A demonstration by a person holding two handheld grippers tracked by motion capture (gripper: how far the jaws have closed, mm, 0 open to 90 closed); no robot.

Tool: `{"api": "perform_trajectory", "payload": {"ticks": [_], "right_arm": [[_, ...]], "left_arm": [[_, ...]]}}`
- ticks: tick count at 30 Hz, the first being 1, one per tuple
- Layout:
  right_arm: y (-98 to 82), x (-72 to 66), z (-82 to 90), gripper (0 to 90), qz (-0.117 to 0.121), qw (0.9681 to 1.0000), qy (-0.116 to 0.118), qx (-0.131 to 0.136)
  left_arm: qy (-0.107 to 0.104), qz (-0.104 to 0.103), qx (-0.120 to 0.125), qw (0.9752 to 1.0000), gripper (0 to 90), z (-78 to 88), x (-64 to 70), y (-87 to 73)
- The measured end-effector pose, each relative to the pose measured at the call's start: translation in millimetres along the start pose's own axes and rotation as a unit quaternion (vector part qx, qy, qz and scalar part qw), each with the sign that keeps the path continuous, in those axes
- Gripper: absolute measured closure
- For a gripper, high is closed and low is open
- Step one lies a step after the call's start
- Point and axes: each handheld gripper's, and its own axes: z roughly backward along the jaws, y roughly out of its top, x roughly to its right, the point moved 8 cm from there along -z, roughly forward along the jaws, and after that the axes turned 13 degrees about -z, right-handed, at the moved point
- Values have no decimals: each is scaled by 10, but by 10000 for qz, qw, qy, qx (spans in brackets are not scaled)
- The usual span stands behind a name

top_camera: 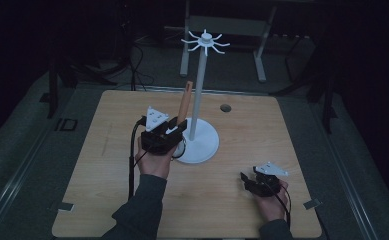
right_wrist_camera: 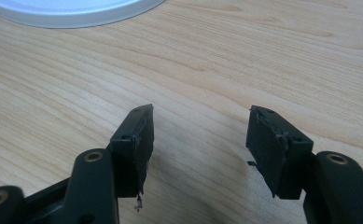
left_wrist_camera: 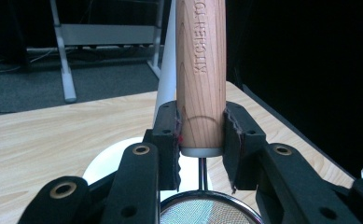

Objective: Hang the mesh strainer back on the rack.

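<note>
My left gripper [top_camera: 174, 131] is shut on the lower end of a wooden handle [top_camera: 185, 102] that stands nearly upright, just left of the white stand's pole [top_camera: 198, 90]. In the left gripper view both pads of the left gripper [left_wrist_camera: 201, 130] press on the handle [left_wrist_camera: 201, 70], which is stamped with letters. A metal mesh strainer bowl [left_wrist_camera: 202, 210] hangs on a thin stem below it. The stand has a round white base [top_camera: 207, 147] and a crown of hooks [top_camera: 205, 42] on top. My right gripper [top_camera: 244, 179] rests low at the front right, open, with bare wood between the jaws of the right gripper [right_wrist_camera: 200, 126].
The wooden table [top_camera: 107, 150] has a small dark round hole [top_camera: 225, 107] at the back right of the stand. The edge of the white base [right_wrist_camera: 67, 11] lies ahead of my right gripper. Grey table legs [top_camera: 259, 55] stand on the dark floor behind.
</note>
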Motion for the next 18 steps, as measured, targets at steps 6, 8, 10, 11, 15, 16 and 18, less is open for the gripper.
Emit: {"api": "perform_trajectory", "payload": {"ticks": [6, 8, 10, 11, 15, 16, 18], "right_arm": [[1, 1, 0, 411, -7, 10000, -1, 2], [0, 1, 0, 411, -8, 10000, -1, 2], [1, 1, 0, 411, -9, 10000, 0, 1], [1, 1, 0, 411, -10, 10000, 1, 3], [2, 1, 0, 410, -8, 10000, 2, 6], [1, 1, 0, 411, -4, 10000, 2, 5], [2, 1, -1, 410, -6, 10000, -1, 3]], "left_arm": [[1, 24, 60, 10000, 691, -1, -9, 45], [3, 34, 72, 10000, 691, 0, -12, 63], [-12, 25, 75, 10000, 691, 1, -16, 80], [-11, 26, 83, 10000, 691, 3, -20, 90], [-11, 53, 128, 9999, 691, 19, -40, 135], [-3, 55, 143, 9999, 691, 22, -48, 146], [-6, 64, 160, 9999, 691, 27, -63, 165]]}}
